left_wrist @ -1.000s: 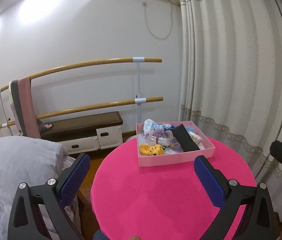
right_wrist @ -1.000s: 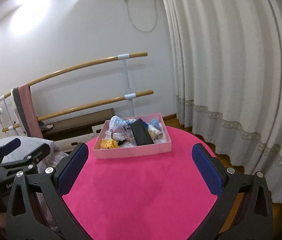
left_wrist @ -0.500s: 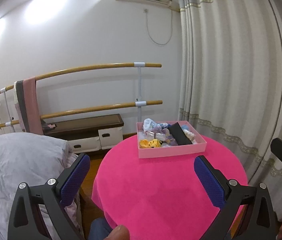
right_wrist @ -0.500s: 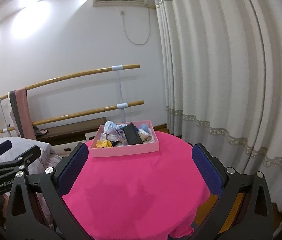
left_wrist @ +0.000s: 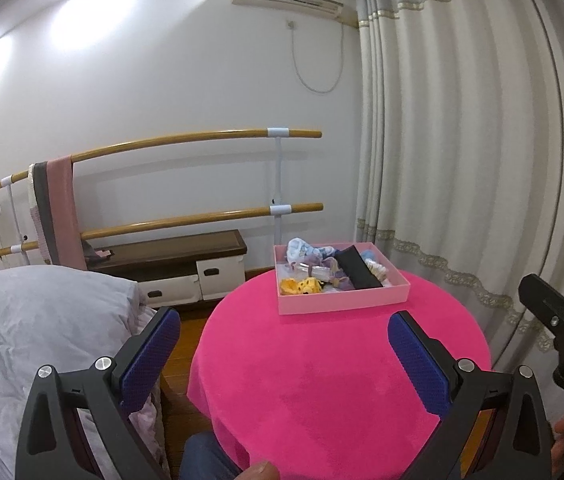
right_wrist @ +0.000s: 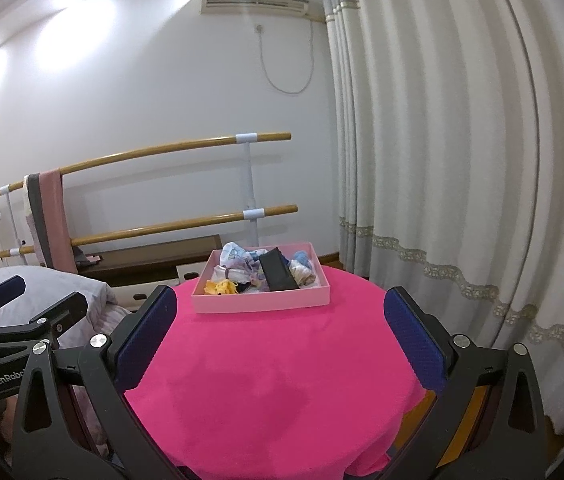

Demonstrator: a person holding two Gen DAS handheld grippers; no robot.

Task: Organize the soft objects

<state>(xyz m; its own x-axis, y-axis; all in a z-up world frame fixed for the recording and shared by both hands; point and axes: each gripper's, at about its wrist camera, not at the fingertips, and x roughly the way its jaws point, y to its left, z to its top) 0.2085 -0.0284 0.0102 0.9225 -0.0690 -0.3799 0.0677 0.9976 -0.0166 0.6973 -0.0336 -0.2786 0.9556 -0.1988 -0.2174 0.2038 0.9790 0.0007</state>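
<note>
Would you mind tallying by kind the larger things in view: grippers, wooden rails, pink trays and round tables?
Grippers: 2 (left gripper, right gripper)
Wooden rails: 2 (upper rail, lower rail)
Pink trays: 1 (pink tray)
Round tables: 1 (table)
Total: 6

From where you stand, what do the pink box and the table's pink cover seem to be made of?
The pink box looks like thin matte cardboard: flat walls, crisp straight edges, no gloss. The table cover looks like a plush, velvety fabric: its surface shows darker brushed patches and it drapes softly over the round edge. Neither material is certain from here.

pink box (left_wrist: 342,303) on table, soft items (left_wrist: 314,270) heaped inside
</note>
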